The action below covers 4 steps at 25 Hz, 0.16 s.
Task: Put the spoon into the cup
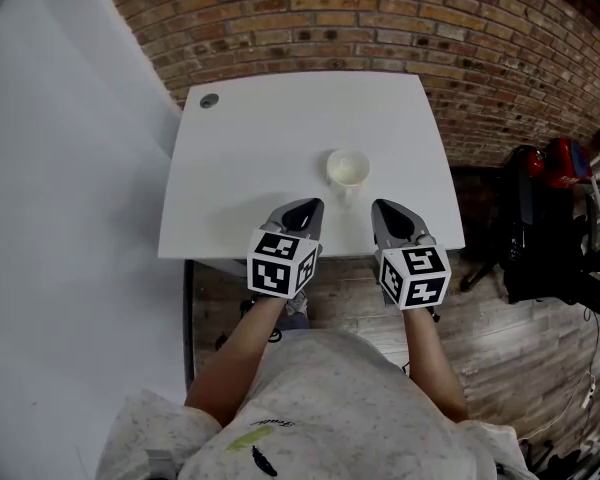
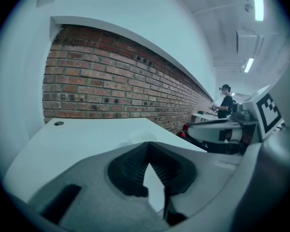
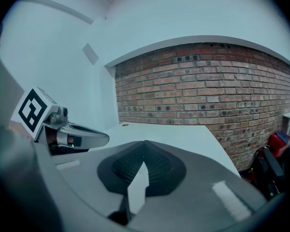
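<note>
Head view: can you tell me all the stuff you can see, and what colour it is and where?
Table: one, white, in front of the wall.
Cup: one, white, on the table near its front edge, just ahead of both grippers.
Round cap: one, dark grey, table's far left corner.
Wall: one, red-brown brick, behind the table.
Floor: grey-brown wood, under and right of the table.
Red thing: one, on the far right; too small to tell what it is.
Spoon: none to be seen.
Left gripper: one, grey, over the table's front edge, jaws together, empty.
Right gripper: one, grey, beside it, jaws together, empty.
Arms: two, bare, at the bottom.
</note>
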Tool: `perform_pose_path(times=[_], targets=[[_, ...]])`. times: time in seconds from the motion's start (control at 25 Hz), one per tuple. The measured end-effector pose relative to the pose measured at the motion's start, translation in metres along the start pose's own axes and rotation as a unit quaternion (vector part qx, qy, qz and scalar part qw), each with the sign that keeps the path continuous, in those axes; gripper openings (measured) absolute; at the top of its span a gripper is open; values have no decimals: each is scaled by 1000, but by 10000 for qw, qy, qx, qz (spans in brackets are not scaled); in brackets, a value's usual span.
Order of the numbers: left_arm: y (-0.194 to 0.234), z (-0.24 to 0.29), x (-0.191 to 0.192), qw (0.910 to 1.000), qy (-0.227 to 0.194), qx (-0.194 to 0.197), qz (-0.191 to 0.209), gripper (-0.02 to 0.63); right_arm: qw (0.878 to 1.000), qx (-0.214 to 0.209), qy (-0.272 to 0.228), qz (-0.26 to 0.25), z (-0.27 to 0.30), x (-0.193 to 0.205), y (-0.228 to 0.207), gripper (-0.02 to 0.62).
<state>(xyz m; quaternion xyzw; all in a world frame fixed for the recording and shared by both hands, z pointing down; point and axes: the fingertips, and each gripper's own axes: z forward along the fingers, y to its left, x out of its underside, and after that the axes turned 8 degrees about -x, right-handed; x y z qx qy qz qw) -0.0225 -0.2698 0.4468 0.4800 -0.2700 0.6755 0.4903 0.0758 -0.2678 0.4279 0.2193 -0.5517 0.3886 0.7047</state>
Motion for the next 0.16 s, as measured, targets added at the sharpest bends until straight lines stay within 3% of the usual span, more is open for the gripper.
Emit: perform_pose_path(times=[0.16], targets=[[-1, -1, -2, 10000, -3, 7, -4, -8, 10000, -4, 9, -1, -1, -1, 1, 11]])
